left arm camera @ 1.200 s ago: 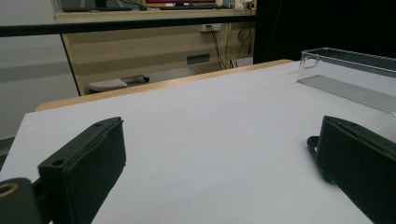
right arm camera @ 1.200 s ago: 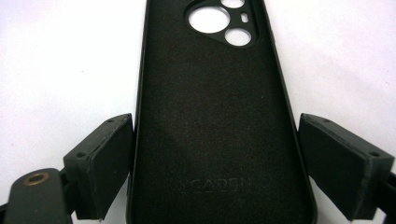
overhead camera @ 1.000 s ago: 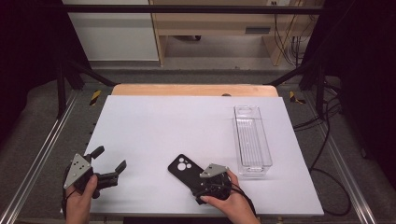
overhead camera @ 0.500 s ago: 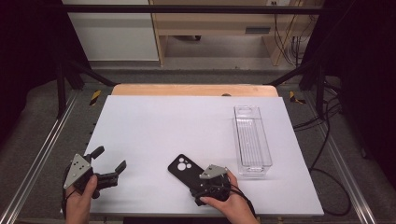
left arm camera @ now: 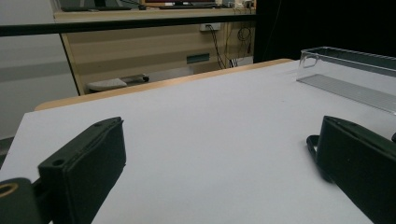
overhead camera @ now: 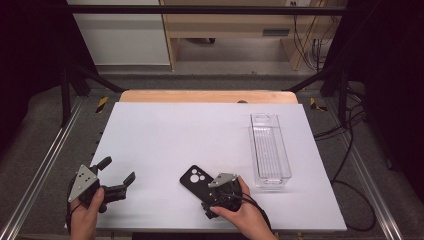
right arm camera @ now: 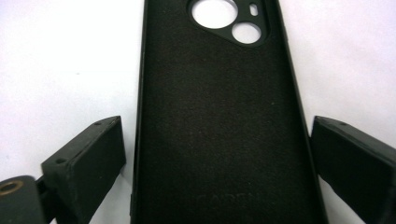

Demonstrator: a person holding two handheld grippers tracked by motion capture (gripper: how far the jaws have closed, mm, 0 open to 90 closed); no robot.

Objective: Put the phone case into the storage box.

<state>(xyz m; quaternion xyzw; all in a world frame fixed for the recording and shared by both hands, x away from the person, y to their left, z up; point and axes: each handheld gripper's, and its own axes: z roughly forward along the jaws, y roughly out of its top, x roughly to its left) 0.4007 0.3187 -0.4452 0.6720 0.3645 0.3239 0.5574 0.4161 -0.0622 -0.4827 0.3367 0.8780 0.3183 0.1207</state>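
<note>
Phone case (right arm camera: pixel 219 121) flat on counter (overhead camera: pixel 165 135) between spread right hand-held gripper (right arm camera: pixel 219 154) jaws, just opening, ungripped; tray (overhead camera: pixel 270 150) beyond, empty; left hand-held gripper (overhead camera: pixel 116 176) spread, idle

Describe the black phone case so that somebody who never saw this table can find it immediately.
On the white table, look at the near edge, left of the clear plastic tray. The phone case lies flat there, between the open fingers of the right gripper. It is the one flat black thing with round camera holes at its far end.
</note>
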